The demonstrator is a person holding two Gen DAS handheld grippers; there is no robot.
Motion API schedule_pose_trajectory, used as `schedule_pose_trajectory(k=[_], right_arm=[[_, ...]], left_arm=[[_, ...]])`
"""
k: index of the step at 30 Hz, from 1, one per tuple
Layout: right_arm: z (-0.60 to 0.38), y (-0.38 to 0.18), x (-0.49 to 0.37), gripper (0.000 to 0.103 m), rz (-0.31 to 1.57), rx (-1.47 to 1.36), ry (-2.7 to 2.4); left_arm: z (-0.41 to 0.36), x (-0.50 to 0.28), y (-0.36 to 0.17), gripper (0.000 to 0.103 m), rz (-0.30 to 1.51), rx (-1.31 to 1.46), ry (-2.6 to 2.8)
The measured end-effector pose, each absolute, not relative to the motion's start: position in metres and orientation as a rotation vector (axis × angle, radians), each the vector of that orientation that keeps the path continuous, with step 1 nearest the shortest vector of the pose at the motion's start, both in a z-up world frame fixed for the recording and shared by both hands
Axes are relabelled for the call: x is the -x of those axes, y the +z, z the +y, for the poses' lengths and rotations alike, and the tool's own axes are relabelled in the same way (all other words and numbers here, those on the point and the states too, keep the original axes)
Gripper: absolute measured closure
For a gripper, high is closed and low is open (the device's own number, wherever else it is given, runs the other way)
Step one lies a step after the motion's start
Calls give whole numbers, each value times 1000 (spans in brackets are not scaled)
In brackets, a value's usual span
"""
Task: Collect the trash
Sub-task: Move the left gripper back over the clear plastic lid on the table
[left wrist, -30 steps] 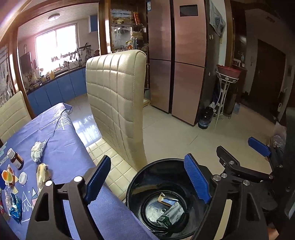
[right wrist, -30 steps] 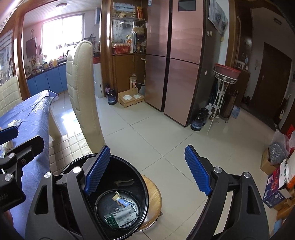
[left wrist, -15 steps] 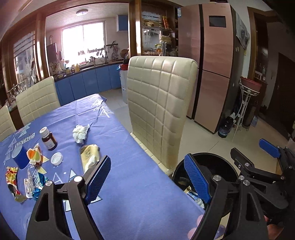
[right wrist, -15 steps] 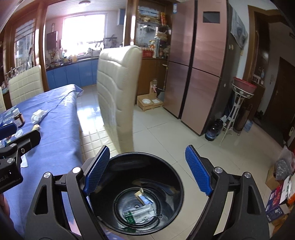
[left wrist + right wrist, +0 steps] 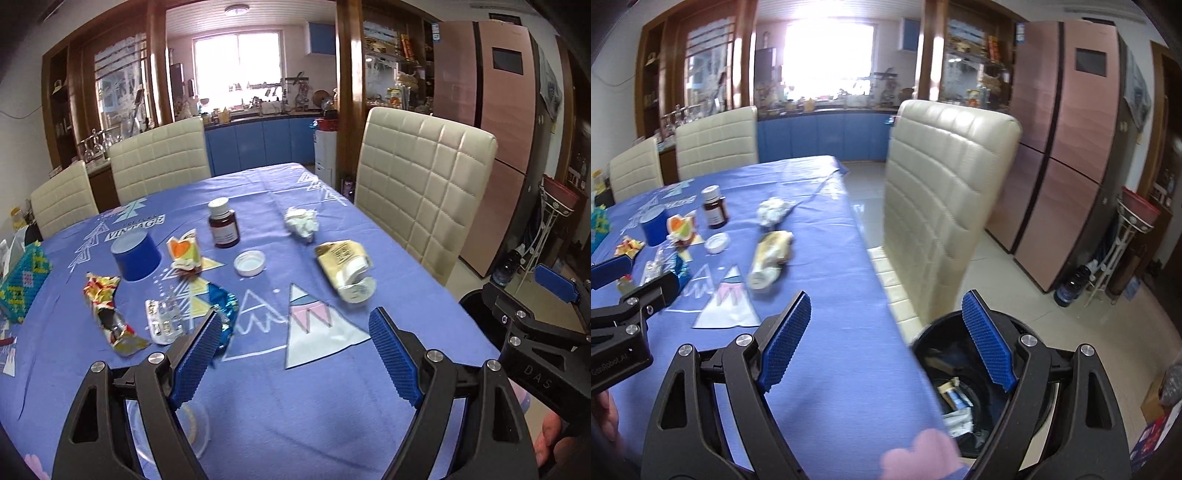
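Trash lies scattered on the blue tablecloth (image 5: 280, 398): a crumpled white tissue (image 5: 302, 220), a squashed yellow carton (image 5: 347, 266), a white lid (image 5: 250, 263), a brown pill bottle (image 5: 222, 222), an overturned blue cup (image 5: 136, 255), a blister pack (image 5: 162, 320) and shiny wrappers (image 5: 107, 312). My left gripper (image 5: 295, 354) hovers open over the table's near part, nothing between its fingers. My right gripper (image 5: 886, 339) is open and empty, above the table edge and the black bin (image 5: 964, 387), which holds some packaging. The carton (image 5: 770, 254) and tissue (image 5: 772, 211) show left of it.
Cream padded chairs (image 5: 421, 184) stand around the table, one right beside the bin. A teal box (image 5: 22, 280) sits at the table's left edge. A copper fridge (image 5: 1067, 147) and a plant stand (image 5: 1123, 236) are off to the right on the tiled floor.
Both grippers swung left from over the bin toward the table. The bin has slid to the right edge of the left view; the trash on the cloth now fills it. Jaws stayed open.
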State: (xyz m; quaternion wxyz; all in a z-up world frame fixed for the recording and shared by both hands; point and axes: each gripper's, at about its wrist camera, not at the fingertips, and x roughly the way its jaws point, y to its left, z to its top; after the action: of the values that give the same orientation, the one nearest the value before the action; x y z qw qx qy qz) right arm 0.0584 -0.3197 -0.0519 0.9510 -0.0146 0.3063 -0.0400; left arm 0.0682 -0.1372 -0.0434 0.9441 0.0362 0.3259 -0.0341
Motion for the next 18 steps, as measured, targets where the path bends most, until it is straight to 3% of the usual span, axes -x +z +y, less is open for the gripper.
schedule_pose_trajectory(k=[18], right_arm=[[-214, -81, -58, 19, 725, 86, 113]], left_arm=[[-27, -31, -109, 23, 806, 18, 58]])
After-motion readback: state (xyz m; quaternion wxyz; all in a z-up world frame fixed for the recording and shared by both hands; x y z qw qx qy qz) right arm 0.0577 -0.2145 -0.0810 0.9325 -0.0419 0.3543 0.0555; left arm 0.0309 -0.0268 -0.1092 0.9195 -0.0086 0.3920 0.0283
